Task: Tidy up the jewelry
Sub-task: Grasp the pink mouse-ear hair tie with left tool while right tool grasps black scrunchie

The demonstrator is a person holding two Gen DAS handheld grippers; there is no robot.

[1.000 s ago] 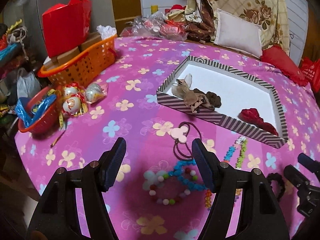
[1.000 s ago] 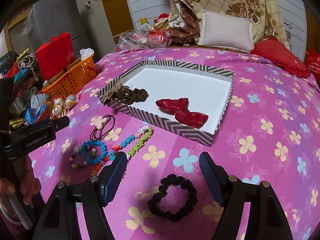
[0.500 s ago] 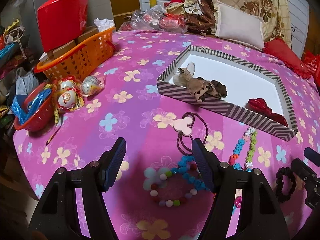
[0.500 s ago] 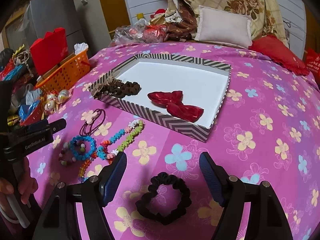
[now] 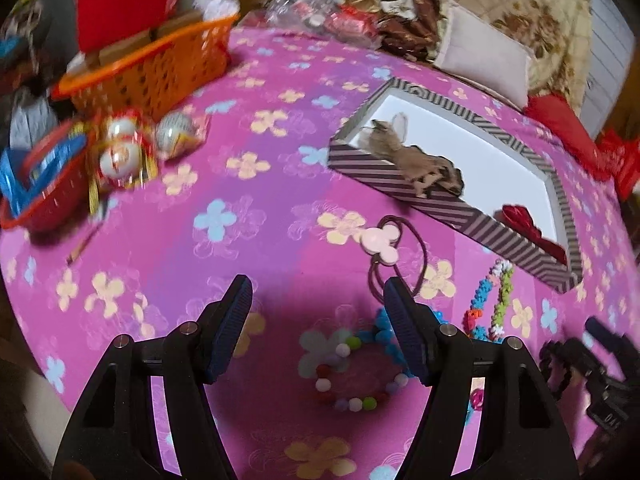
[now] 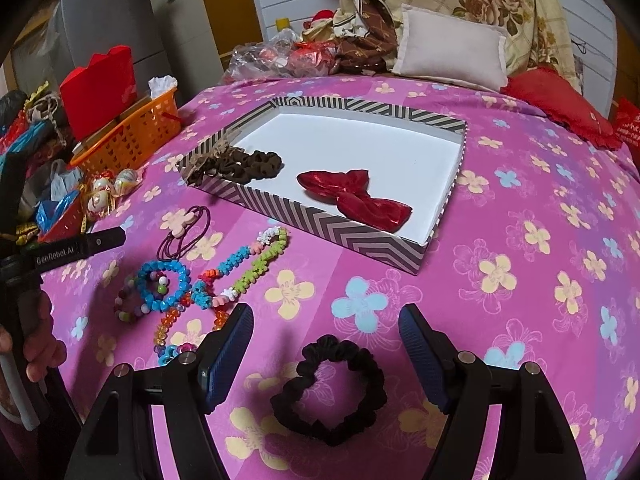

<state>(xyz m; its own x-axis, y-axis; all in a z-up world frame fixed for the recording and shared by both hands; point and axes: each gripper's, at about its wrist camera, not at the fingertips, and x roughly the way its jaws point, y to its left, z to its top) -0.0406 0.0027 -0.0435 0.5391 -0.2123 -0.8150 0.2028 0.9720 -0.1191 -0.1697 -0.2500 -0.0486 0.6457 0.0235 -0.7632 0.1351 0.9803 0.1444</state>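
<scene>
Right gripper fingers apart, black scrunchie between them, untouched. Left gripper fingers apart over pastel bead bracelet.

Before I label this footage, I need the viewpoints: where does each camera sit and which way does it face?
Left wrist: on the left gripper, angled down at the bead bracelet; the right gripper's tip shows.
Right wrist: on the right gripper, angled down over the black scrunchie; a hand shows.
Shared: the striped box, red bow.
</scene>
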